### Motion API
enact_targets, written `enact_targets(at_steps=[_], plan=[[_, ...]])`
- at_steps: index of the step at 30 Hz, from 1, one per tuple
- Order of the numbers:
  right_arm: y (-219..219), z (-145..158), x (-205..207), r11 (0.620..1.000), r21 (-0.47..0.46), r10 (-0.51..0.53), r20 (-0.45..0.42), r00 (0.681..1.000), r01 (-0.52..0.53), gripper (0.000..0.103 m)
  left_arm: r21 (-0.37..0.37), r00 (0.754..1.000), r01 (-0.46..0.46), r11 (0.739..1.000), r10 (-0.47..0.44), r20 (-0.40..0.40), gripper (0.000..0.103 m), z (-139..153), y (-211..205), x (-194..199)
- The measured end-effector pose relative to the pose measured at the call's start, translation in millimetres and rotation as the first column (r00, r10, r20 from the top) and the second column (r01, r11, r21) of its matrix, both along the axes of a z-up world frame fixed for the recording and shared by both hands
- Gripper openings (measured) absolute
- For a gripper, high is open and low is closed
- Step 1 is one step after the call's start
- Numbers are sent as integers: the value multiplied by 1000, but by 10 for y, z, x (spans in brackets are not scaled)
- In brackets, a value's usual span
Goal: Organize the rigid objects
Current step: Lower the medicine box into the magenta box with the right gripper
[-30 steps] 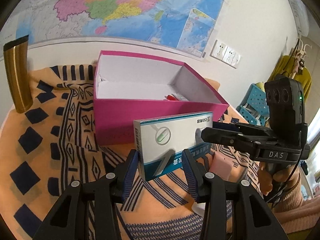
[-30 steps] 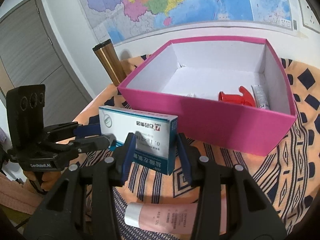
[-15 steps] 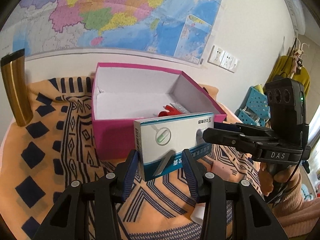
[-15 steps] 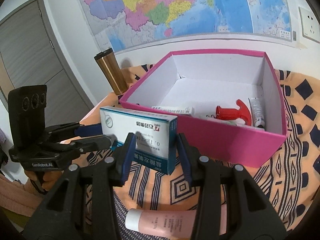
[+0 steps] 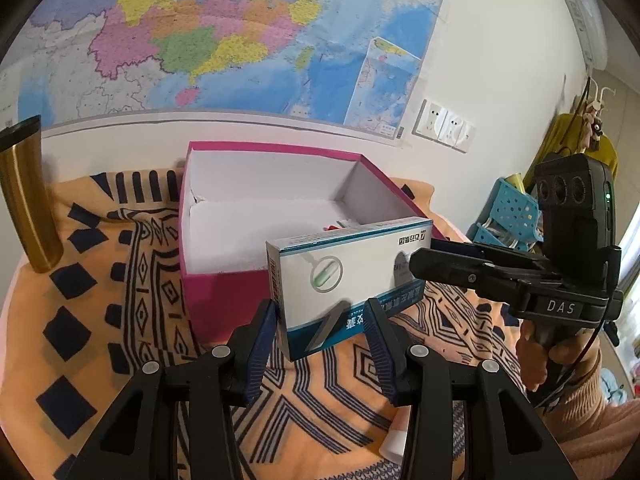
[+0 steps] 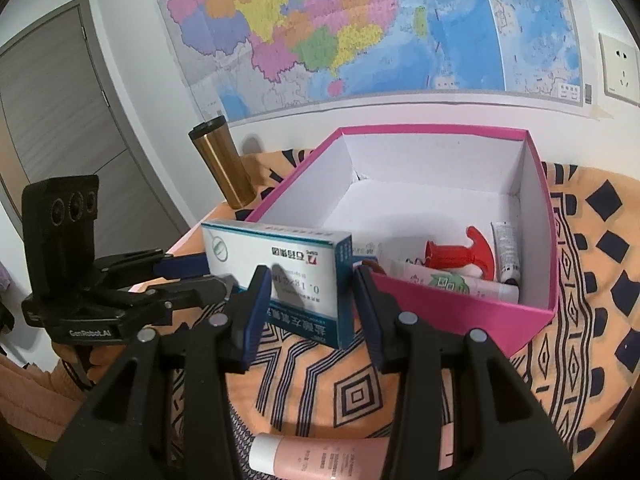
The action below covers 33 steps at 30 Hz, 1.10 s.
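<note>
Medicine box (image 5: 344, 276) | gripped by left tongs (image 5: 320, 330) and right tongs (image 6: 308, 300) | raised higher beside pink box (image 6: 460, 312)

Patterned orange cloth (image 5: 100, 320), pink box (image 5: 224, 296), gold tumbler (image 5: 24, 200), pink tube (image 6: 320, 456)

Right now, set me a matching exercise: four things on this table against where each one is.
Things:
1. medicine box
2. red sprayer head
3. gold tumbler
4. pink tube

Places:
A. standing on the cloth left of the pink box
B. held between both grippers
C. lying on the cloth in front of the pink box
D. inside the pink box

Pairs: 1-B, 2-D, 3-A, 4-C
</note>
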State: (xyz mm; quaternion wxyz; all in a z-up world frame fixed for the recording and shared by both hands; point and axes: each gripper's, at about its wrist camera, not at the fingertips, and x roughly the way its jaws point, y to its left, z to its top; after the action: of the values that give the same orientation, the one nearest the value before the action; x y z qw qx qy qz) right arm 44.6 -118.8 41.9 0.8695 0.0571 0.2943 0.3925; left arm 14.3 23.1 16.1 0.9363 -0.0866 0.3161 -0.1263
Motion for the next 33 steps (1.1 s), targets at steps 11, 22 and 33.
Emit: enact_targets(at_steps=[11, 22, 33], plan=[[9, 99, 86, 1000, 22, 1, 17, 1000, -2, 45, 31, 999, -8, 999, 7, 39, 44, 127, 6, 46], [57, 163, 251, 1000, 31, -4, 30, 1000, 3, 45, 69, 998, -37, 997, 34, 54, 44, 199, 19, 195], [136, 122, 494, 999, 32, -12, 7, 1000, 12, 45, 75, 997, -57, 996, 54, 50, 44, 230, 98, 374]])
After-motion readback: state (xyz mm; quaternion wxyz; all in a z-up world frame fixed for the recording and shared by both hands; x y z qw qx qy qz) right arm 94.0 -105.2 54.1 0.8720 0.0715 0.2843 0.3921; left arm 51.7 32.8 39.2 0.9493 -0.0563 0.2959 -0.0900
